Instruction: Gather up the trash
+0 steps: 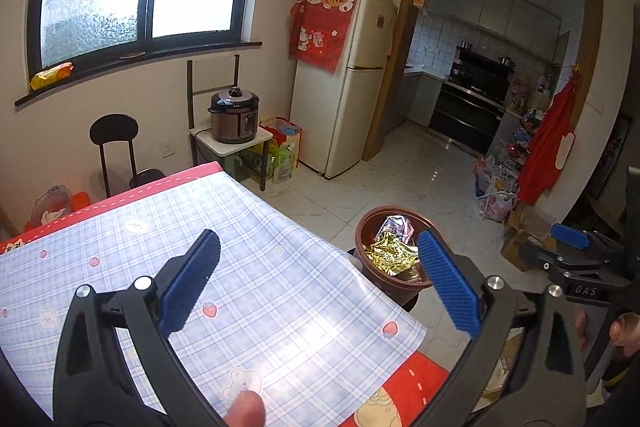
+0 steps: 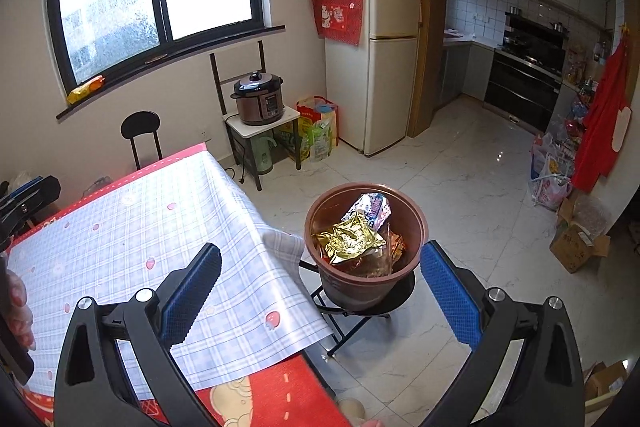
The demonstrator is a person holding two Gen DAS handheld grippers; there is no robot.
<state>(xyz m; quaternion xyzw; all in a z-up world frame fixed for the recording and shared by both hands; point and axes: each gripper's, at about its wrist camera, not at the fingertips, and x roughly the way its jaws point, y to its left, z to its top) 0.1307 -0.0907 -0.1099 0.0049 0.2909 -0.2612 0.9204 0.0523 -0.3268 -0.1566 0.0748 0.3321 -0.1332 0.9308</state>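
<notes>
- The round brown plastic bin sits on a low black folding stool just off the table corner, and it already has trash in it: a crumpled gold foil wrapper on top, a white-and-blue printed wrapper behind it, and some darker scraps lower down that I can't identify.
- The blue-and-white checked plastic tablecloth, laid over a red mat, shows no loose litter in either wrist view, so I judge the table part of the job as most likely done.
- What may be left: an orange-yellow snack packet lies on the dark window sill, well apart from the bin. Whether it counts as trash I can't say.
- My left gripper has its blue ribbed fingers spread wide, with nothing between them and touching nothing; it hovers over the table's near corner.
- My right gripper is likewise spread wide and empty, hanging above the table edge and the bin, not touching either.
</notes>
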